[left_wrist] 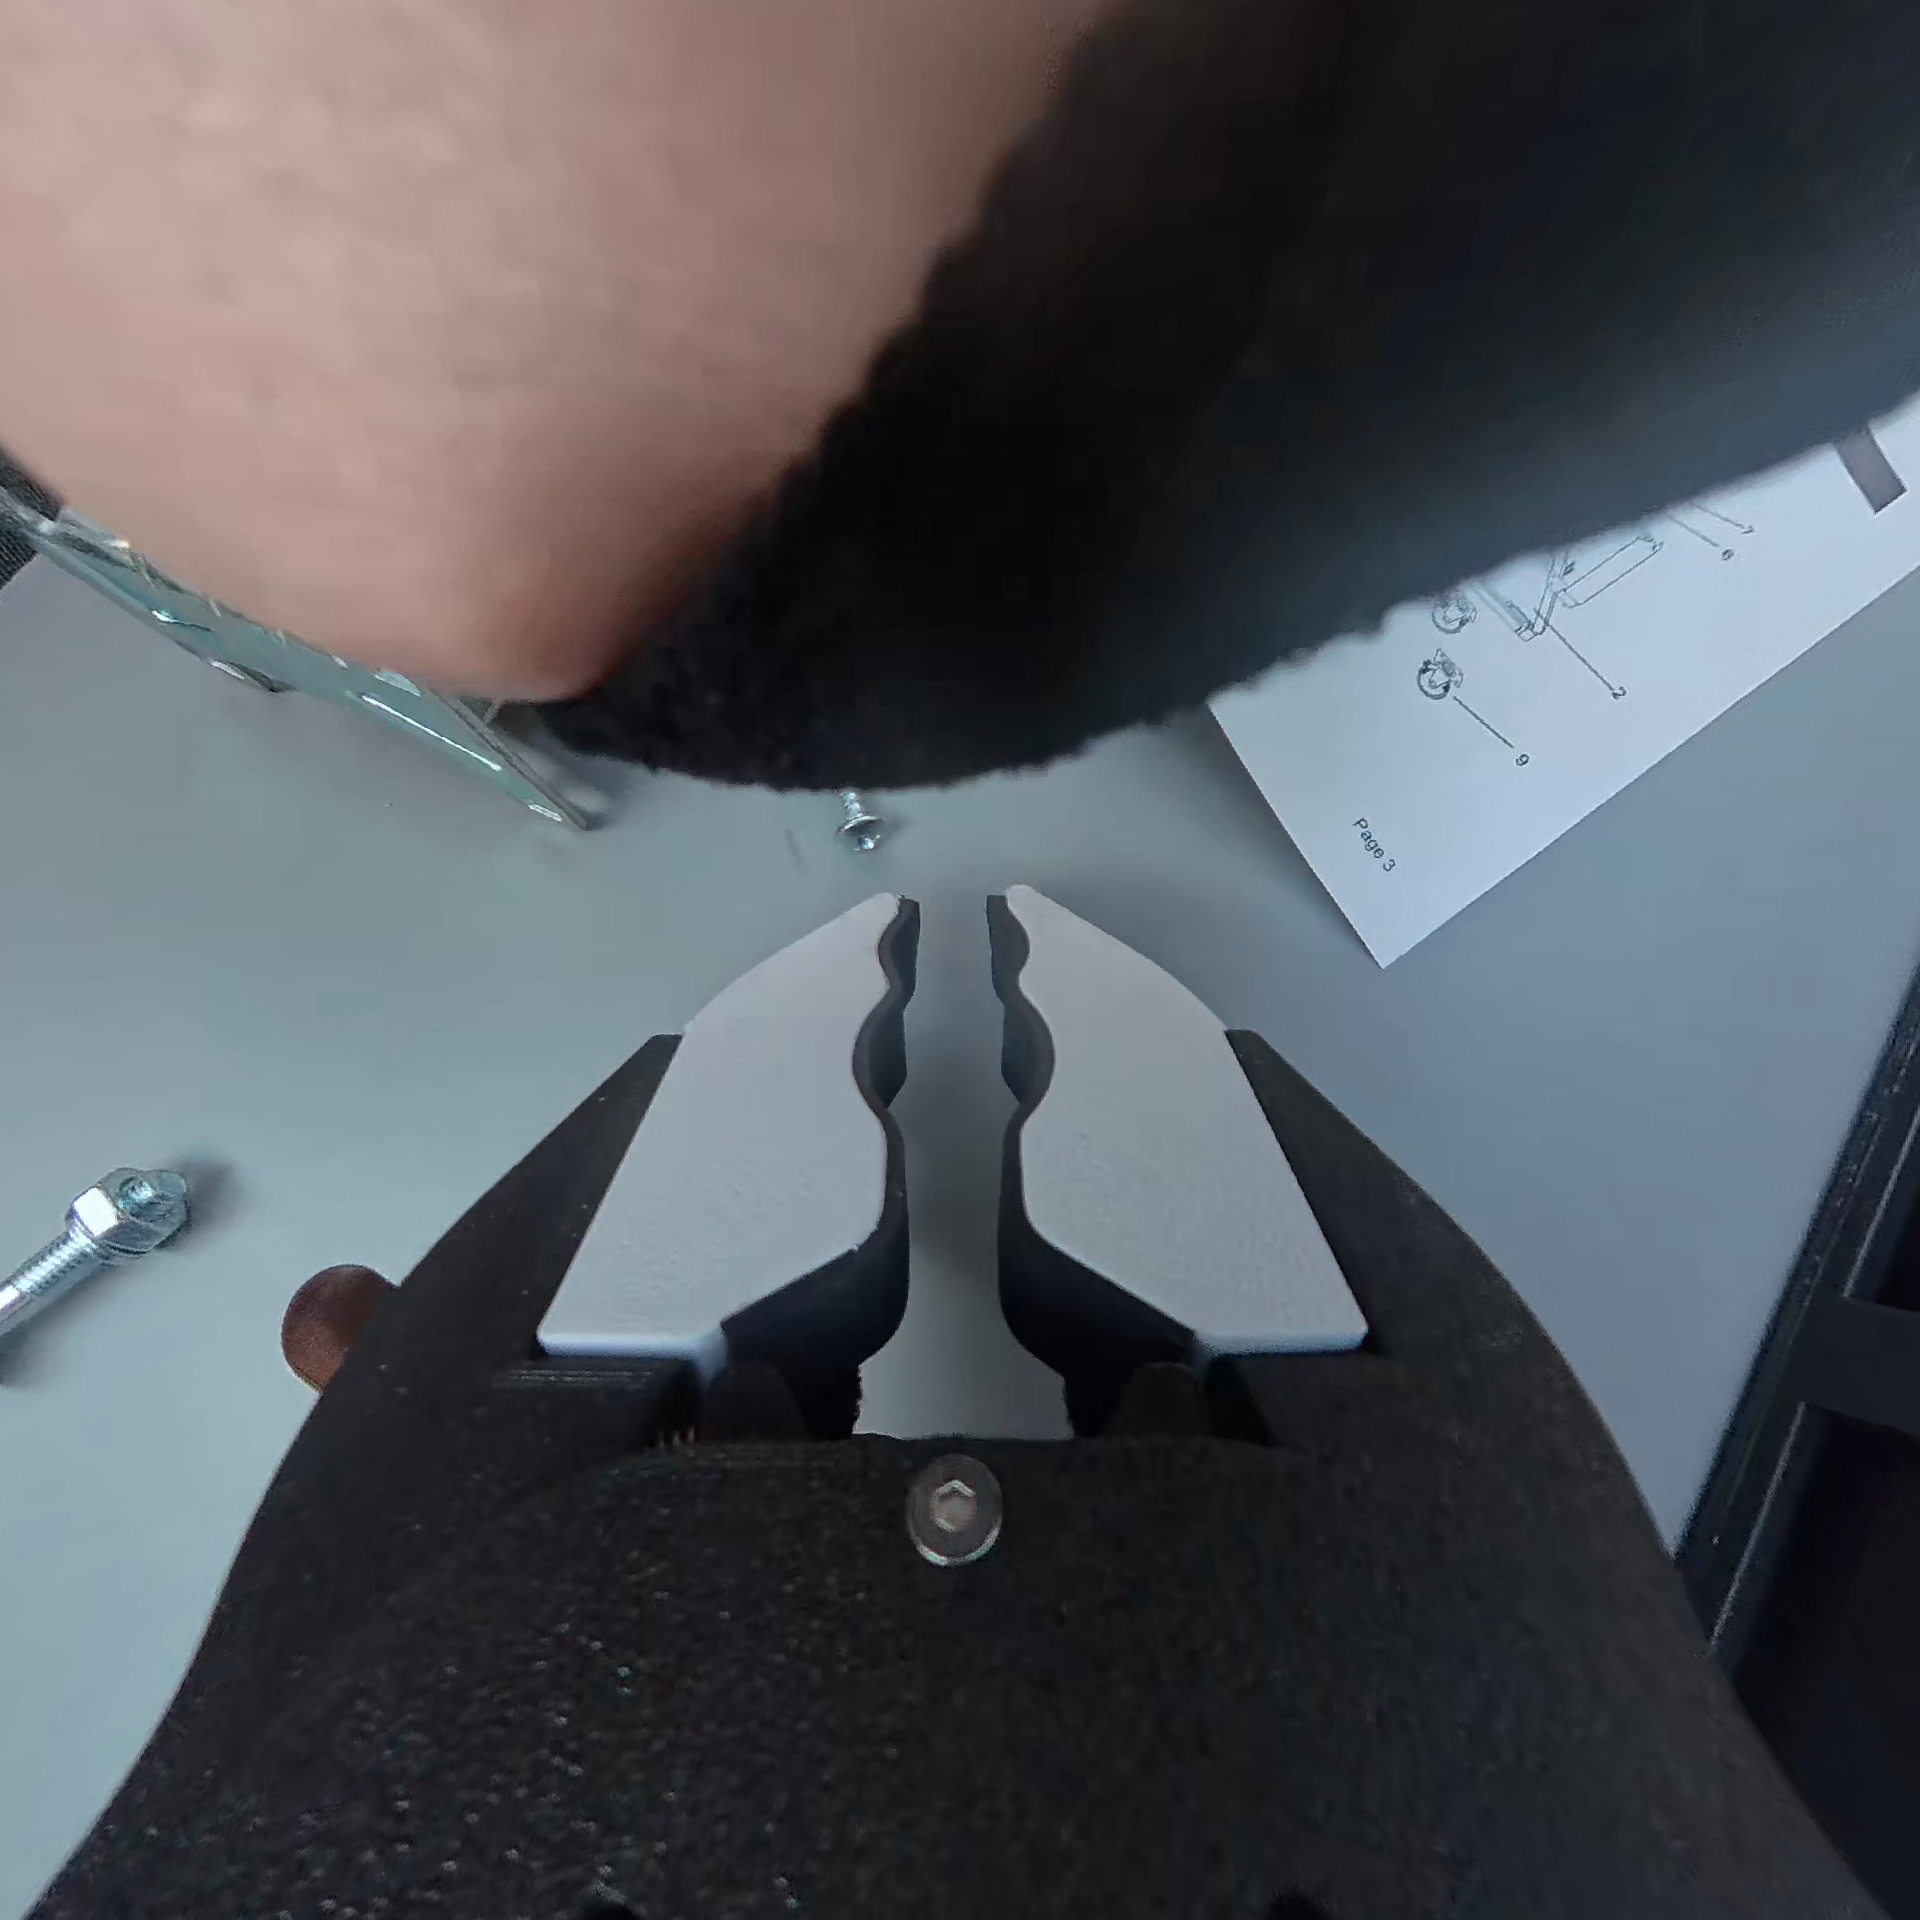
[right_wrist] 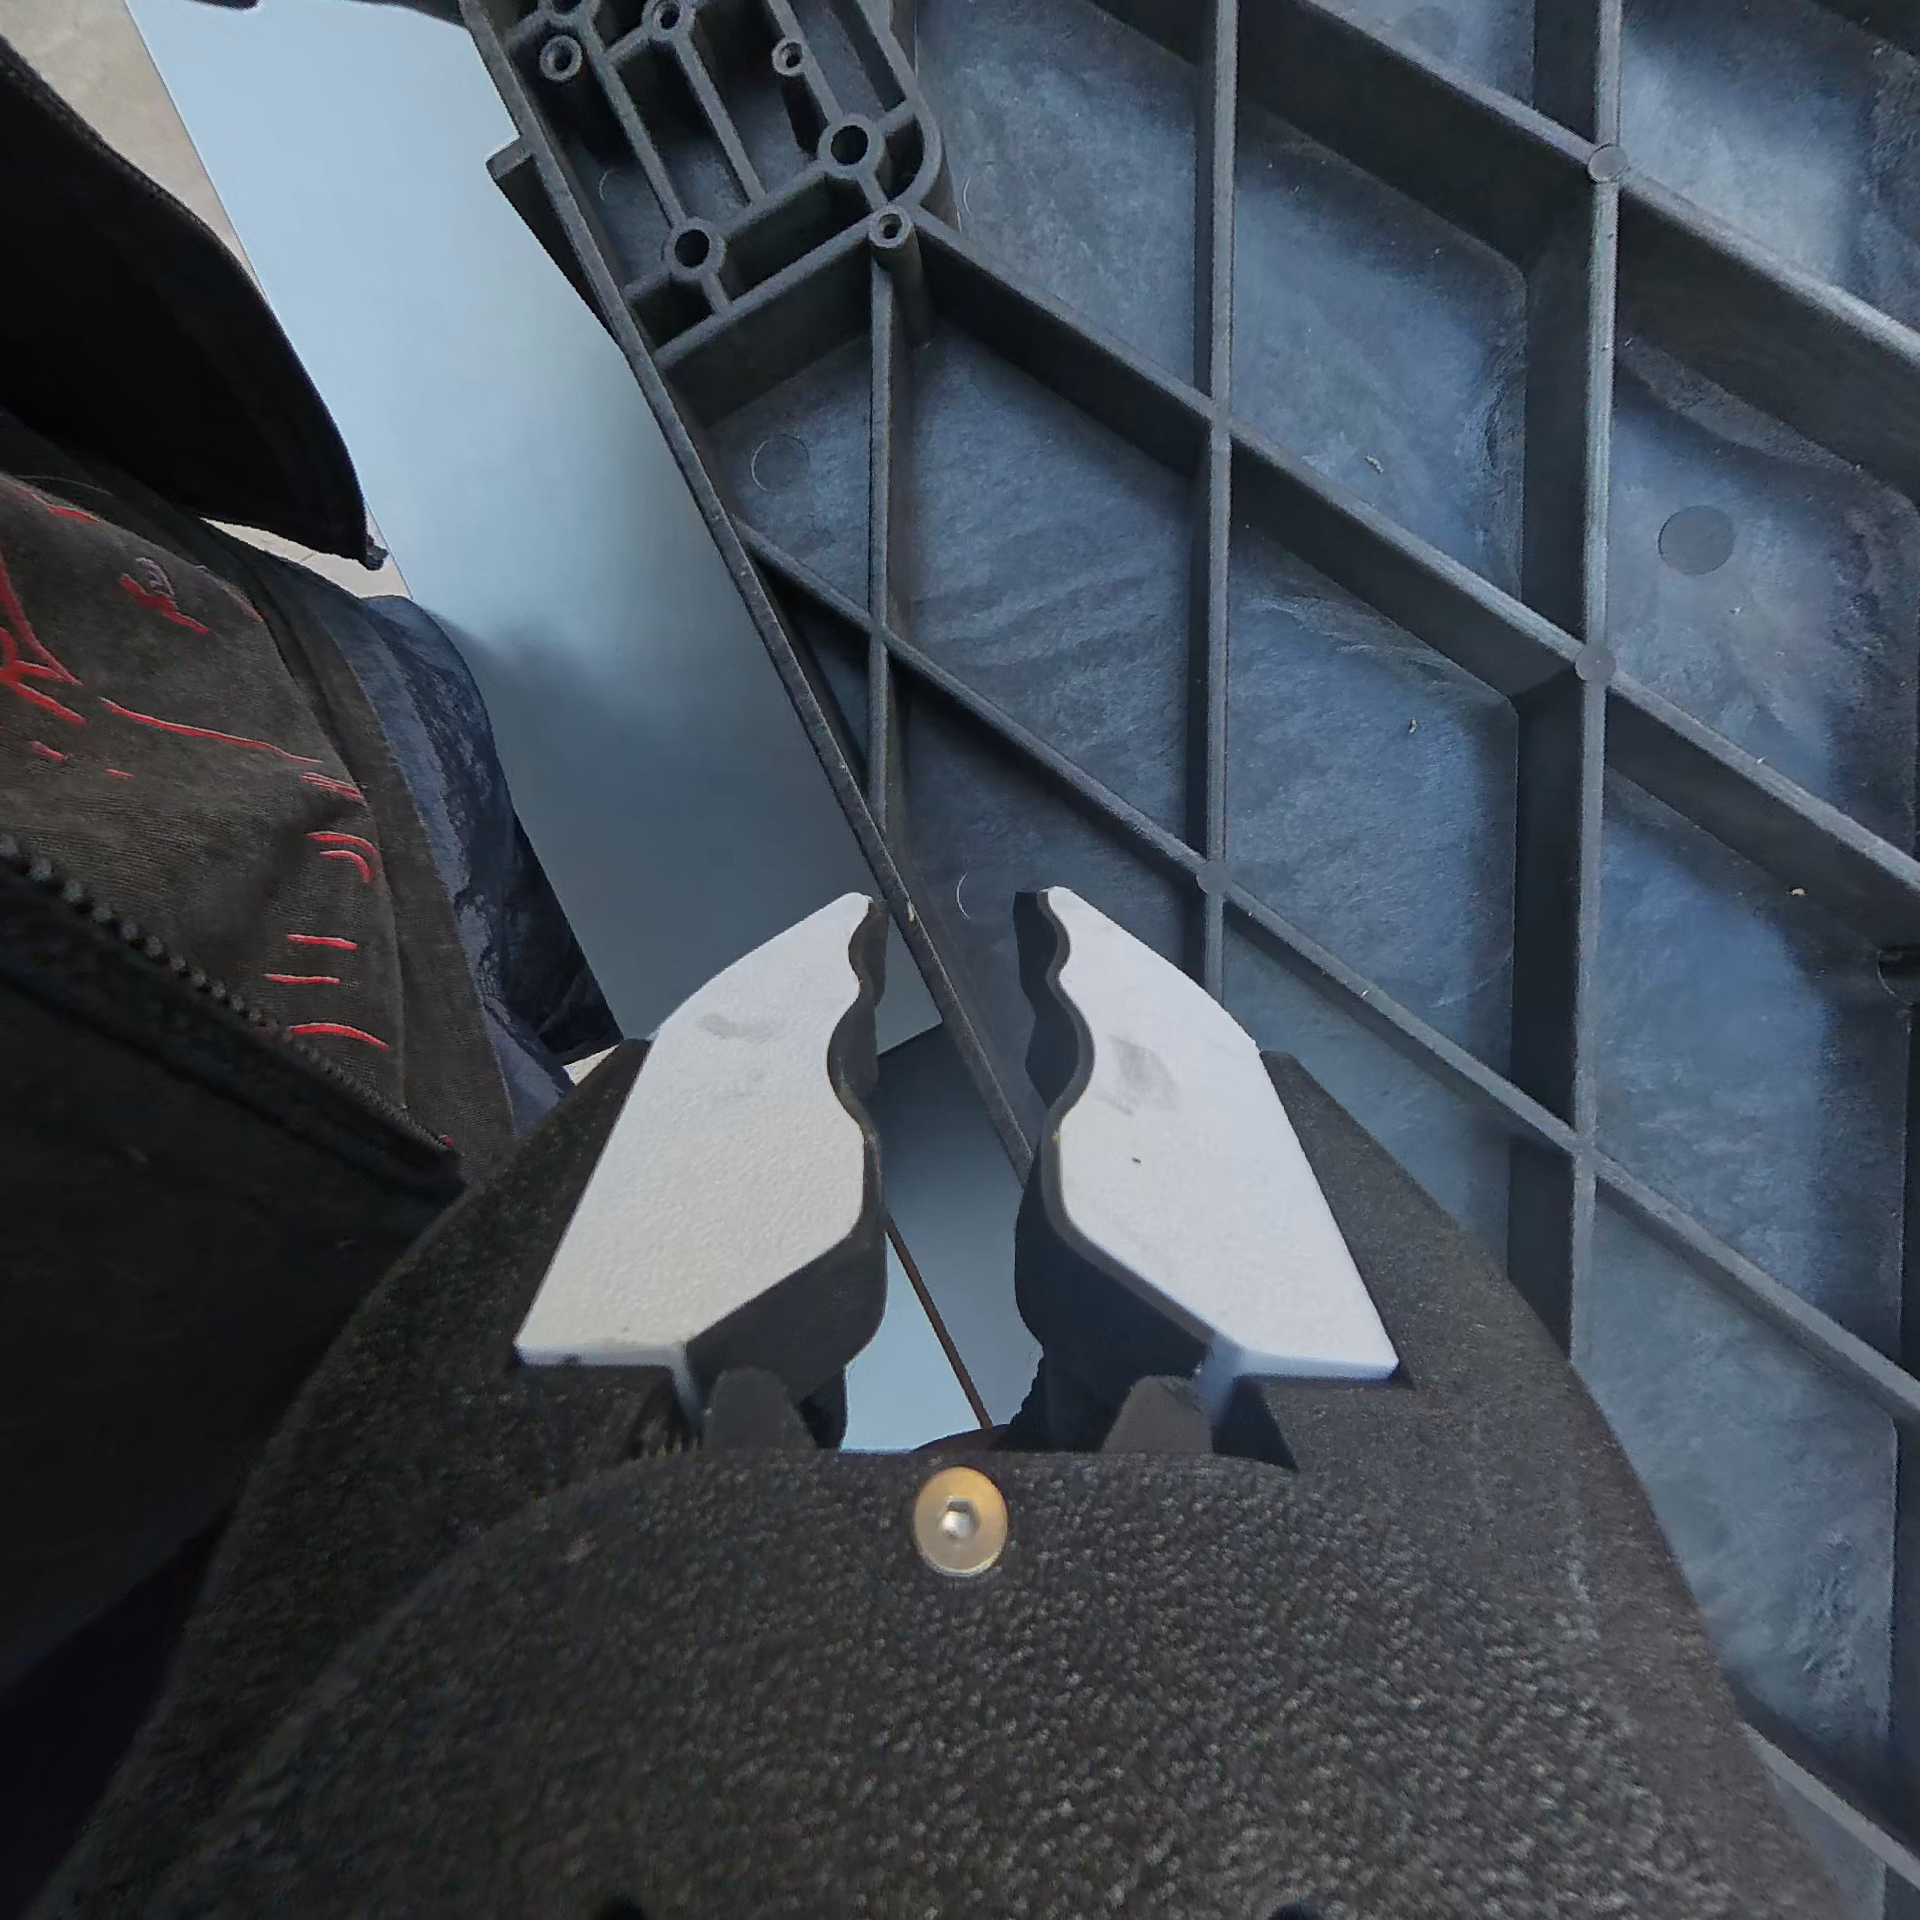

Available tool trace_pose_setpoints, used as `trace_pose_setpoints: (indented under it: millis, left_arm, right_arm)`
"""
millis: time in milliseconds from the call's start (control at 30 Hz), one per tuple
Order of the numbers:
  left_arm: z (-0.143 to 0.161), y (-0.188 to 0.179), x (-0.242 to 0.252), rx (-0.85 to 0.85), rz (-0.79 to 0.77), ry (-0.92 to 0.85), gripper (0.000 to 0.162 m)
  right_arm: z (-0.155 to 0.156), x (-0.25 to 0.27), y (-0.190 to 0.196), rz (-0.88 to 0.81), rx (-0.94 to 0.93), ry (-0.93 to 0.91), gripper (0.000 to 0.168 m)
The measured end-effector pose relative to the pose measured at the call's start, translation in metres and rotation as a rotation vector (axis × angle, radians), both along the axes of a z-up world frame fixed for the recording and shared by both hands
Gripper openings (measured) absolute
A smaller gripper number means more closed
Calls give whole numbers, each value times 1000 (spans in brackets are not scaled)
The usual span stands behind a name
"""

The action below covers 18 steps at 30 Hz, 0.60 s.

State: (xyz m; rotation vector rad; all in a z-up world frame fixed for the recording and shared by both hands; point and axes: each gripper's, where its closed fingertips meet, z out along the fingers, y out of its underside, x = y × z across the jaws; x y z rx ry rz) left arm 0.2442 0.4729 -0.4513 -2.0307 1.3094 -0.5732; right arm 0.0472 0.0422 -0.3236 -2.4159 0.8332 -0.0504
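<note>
In the left wrist view my left gripper [left_wrist: 953, 900] hovers low over a grey table [left_wrist: 312, 987], its jaws a narrow gap apart with nothing between them. A small silver screw [left_wrist: 860, 821] lies just beyond the fingertips, a little left. A person's bare forearm [left_wrist: 416, 343] with a black sleeve [left_wrist: 1299, 416] crosses close above it. In the right wrist view my right gripper [right_wrist: 948, 900] is open. Its fingers straddle the thin raised rim [right_wrist: 940, 997] of a black ribbed plastic panel [right_wrist: 1351, 623]. The rim runs diagonally between the jaws, with table showing beside it.
A silver metal bracket [left_wrist: 364, 686] lies at the left under the forearm. A bolt with a nut [left_wrist: 104, 1236] and a brown round piece [left_wrist: 322, 1320] lie at the lower left. A printed diagram sheet [left_wrist: 1558, 748] lies at the right. Dark clothing [right_wrist: 187, 831] fills the right view's left side. About 50 centimetres separates my left fingertips from my right.
</note>
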Motion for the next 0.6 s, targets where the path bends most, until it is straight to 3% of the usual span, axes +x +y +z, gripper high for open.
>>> trace_pose_setpoints:
  millis: [600]
  left_arm:
    - [-2, -27, -7, -9, -82, 1, 13]
  right_arm:
    - [0, -4, -3, -2, 3, -6, 25]
